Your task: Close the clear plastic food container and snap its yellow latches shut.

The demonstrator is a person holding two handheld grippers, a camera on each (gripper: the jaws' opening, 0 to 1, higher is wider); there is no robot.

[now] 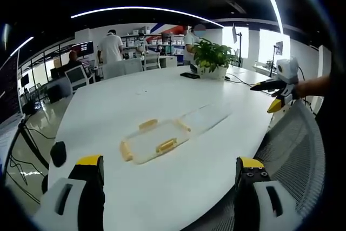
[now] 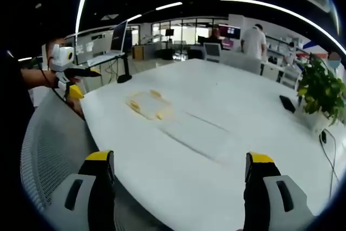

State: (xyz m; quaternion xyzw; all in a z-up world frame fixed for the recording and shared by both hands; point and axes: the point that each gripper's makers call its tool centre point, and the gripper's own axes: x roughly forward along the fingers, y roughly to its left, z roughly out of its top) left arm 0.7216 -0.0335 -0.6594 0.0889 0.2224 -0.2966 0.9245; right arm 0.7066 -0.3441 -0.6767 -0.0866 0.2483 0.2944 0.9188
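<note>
Both of my hand-held grippers hang off the table edge, jaws spread wide, holding nothing: left hand-held gripper, right hand-held gripper

Clear plastic food container with yellow latches lies on the white oval table, lid not yet on. From the left one it sits at 12 o'clock, near; I judge the left the nearer. From the right one the same container lies at 11 o'clock, well apart

A clear flat sheet, probably the lid, lies just beside the container at its 2 o'clock; long axis runs container-to-lid

Green potted plant far across the table

Next, I judge: lid first
</note>
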